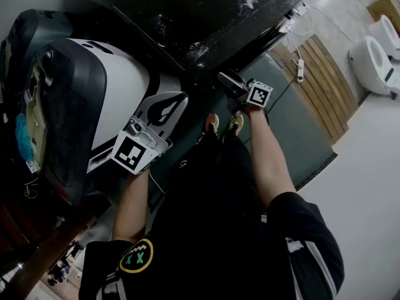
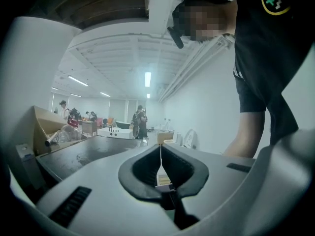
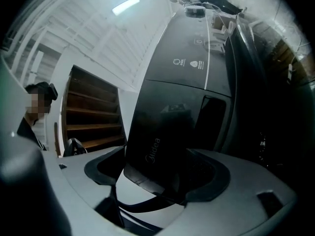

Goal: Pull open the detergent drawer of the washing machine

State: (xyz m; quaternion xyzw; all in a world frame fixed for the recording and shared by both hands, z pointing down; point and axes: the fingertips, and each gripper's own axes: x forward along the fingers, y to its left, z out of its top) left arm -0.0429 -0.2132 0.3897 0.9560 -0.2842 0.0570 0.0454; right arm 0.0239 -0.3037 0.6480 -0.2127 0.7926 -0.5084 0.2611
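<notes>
Grip seemed to be the step in hand, with the pull itself not clearly begun; closest to the body, the left gripper (image 2: 161, 157) hung idle with its jaws pressed together on nothing, pointing away into the open room; farther out at arm's length, the right gripper (image 3: 157, 175) had its jaws part-way apart and set on either side of the detergent drawer (image 3: 153, 139), the dark pads against the glossy black front panel, so it appeared to have hold of it; how far the drawer stood out from the cabinet could not be told from any view. The next move, as I judged it, called for a straight draw back along the drawer's own line, toward the person, with the clamp kept firm on that smooth face; any twist or sideways drift might have let the pads slip off the gloss or bound the drawer in its slot. Drawer front sat square between the jaws, filling the gap, lettered face toward the left pad; beyond it rose the washing machine (image 3: 194, 58), its dark control panel and top running away from the claw.
</notes>
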